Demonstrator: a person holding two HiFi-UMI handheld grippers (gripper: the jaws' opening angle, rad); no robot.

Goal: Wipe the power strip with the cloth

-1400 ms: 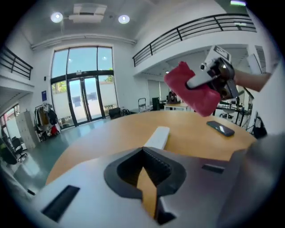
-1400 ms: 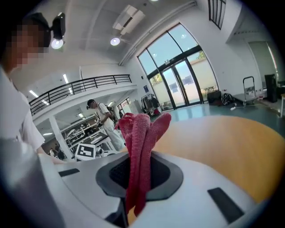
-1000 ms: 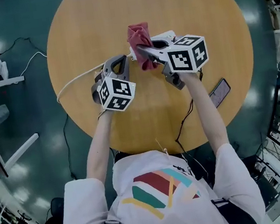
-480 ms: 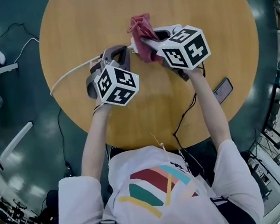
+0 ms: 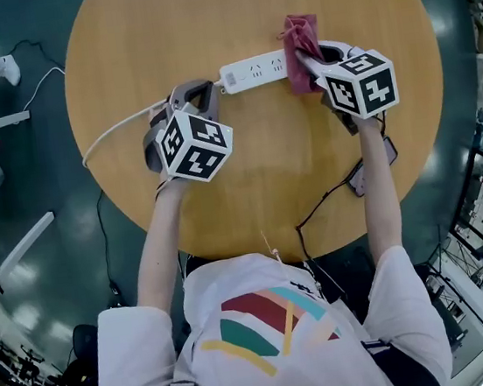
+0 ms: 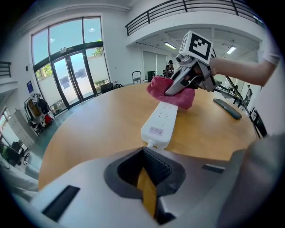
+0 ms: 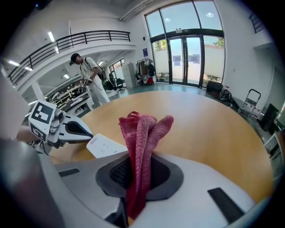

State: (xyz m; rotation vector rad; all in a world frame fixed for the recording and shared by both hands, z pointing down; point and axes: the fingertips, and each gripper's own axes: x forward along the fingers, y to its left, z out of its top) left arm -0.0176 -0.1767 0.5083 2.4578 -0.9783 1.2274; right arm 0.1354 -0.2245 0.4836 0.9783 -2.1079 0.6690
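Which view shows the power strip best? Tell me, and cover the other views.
The head view: the power strip is seen lengthwise from above, sockets showing, its right end under the cloth. The left gripper view shows it end-on, foreshortened. The right gripper view catches only a white corner.

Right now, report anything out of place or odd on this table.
Nothing stands out. The power strip lies flat and whole on the round table; the red cloth, clamped in the right tool, sits at its right end.
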